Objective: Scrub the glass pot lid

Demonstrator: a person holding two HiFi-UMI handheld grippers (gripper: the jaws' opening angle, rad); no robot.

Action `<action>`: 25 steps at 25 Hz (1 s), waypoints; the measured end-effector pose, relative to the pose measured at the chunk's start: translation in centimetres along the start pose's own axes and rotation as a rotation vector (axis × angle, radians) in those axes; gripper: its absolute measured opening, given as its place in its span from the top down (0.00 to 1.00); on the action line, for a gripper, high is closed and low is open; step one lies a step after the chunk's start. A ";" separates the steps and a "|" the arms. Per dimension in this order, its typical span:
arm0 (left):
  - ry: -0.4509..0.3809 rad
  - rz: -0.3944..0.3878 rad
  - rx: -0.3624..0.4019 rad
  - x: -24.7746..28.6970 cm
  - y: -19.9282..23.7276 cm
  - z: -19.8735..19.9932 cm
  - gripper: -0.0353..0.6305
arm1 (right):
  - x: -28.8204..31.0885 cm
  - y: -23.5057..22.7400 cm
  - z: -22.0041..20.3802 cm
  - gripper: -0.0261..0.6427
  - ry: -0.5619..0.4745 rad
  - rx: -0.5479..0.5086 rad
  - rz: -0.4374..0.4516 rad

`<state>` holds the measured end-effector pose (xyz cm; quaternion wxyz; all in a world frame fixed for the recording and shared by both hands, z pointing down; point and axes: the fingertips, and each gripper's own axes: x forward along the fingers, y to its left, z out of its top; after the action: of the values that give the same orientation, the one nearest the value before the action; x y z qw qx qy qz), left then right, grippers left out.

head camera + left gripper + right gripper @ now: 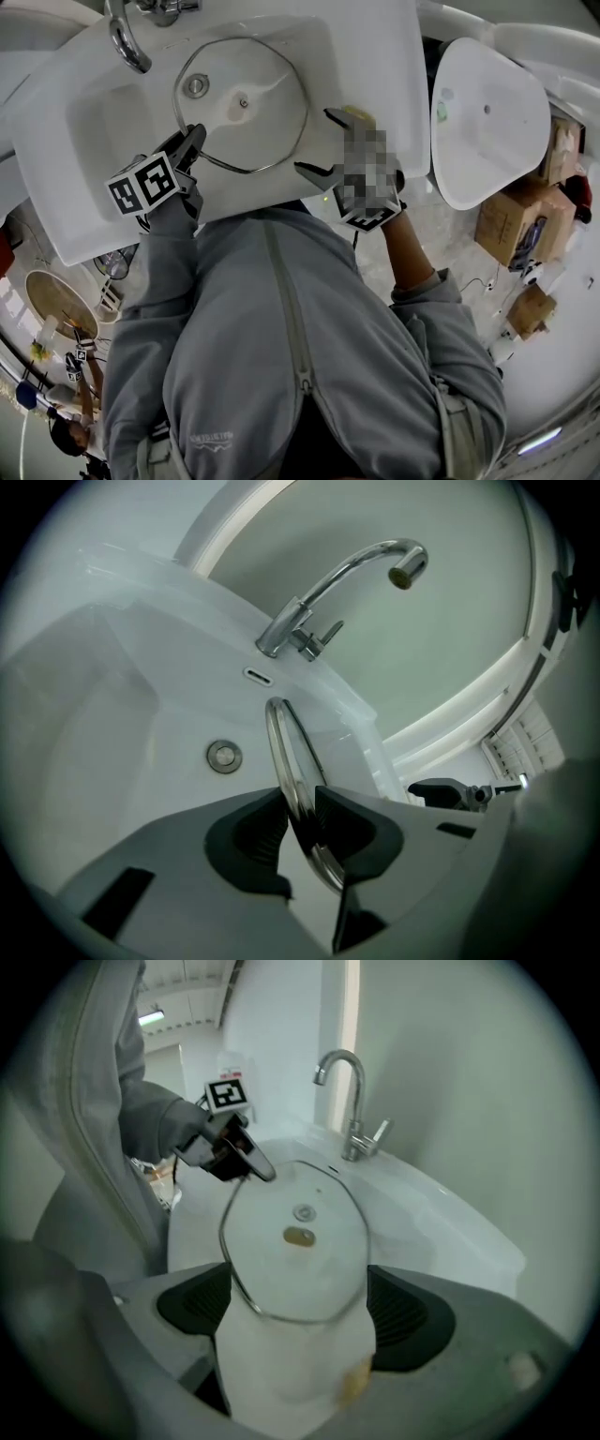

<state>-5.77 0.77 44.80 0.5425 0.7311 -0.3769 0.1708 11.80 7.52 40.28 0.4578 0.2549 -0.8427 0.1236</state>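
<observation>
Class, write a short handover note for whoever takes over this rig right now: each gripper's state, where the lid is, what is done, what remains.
Left gripper: shut on the rim of the glass pot lid, holding it at the basin of the sink.
Right gripper: open, nothing between its pads, at the sink's front edge beside the lid.
A yellowish thing, perhaps a sponge, lies on the sink edge below the open jaws.
Done: lid is gripped. Whether it has been scrubbed cannot be told.
Left: probably pick up the scrubber with the free gripper and scrub the lid.
</observation>
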 end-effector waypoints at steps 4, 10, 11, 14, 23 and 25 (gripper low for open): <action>0.009 -0.006 0.026 -0.4 -2.6 0.6 0.81 | 3.1 6.1 5.8 0.31 -0.127 -0.014 0.160; 0.013 -0.027 -0.004 -0.5 -4.4 1.2 0.82 | 7.6 8.8 8.8 0.31 -0.141 0.047 0.154; 0.015 -0.029 -0.009 -0.6 -4.6 1.3 0.82 | 8.3 8.7 8.8 0.31 -0.131 0.048 0.122; 0.023 -0.033 -0.019 -0.6 -5.1 1.3 0.82 | 9.5 7.9 7.9 0.40 -0.093 0.016 0.001; 0.006 -0.083 -0.026 -0.4 -6.7 2.3 0.76 | 6.9 6.5 8.2 0.80 -0.162 0.054 -0.189; -0.009 -0.123 -0.053 -0.4 -7.1 2.7 0.73 | 5.7 5.6 8.3 0.85 -0.180 0.043 -0.230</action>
<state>-1.19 -0.66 38.87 0.5695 0.7390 -0.3381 0.1234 0.29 6.71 40.63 0.3860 0.3696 -0.8427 0.0649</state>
